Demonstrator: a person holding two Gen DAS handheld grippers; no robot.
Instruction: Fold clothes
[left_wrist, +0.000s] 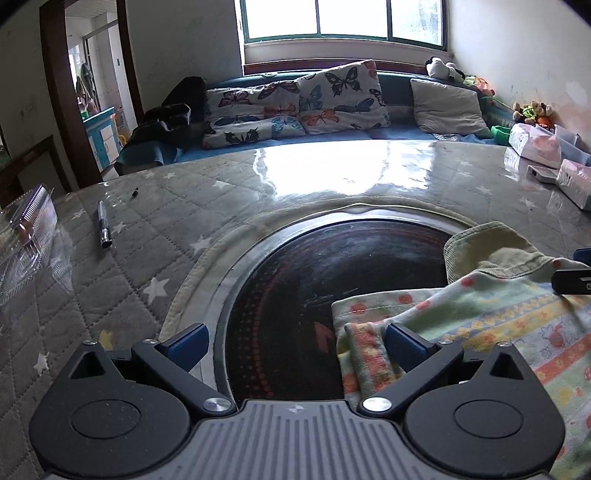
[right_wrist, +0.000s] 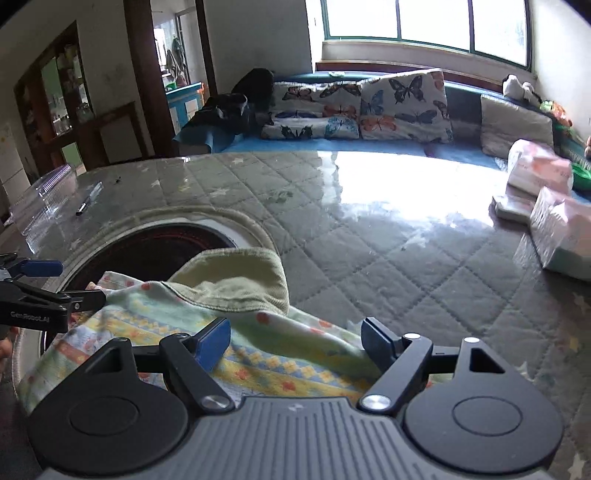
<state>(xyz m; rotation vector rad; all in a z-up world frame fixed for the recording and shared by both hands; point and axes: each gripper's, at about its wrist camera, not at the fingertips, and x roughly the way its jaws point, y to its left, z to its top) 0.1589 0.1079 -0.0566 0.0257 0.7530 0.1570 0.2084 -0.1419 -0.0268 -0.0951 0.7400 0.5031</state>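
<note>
A small patterned garment (left_wrist: 491, 325) with a green ribbed waistband (left_wrist: 480, 247) lies on the table over the dark round hotplate (left_wrist: 332, 280). My left gripper (left_wrist: 295, 345) is open at the garment's left edge, its right finger (left_wrist: 406, 345) resting against the cloth. My right gripper (right_wrist: 295, 343) is open with both fingers over the garment (right_wrist: 266, 354), above its right part. The waistband (right_wrist: 240, 284) lies just ahead of it. The left gripper's fingers (right_wrist: 44, 269) show at the left edge of the right wrist view. The right gripper's finger (left_wrist: 572, 280) shows at the right edge of the left wrist view.
The table has a grey quilted star cover (left_wrist: 122, 258) under clear plastic. A pen (left_wrist: 103, 229) and a clear plastic box (left_wrist: 26, 240) lie at the left. Tissue packs (right_wrist: 561, 229) sit at the right. A sofa with butterfly pillows (left_wrist: 295, 103) stands behind the table.
</note>
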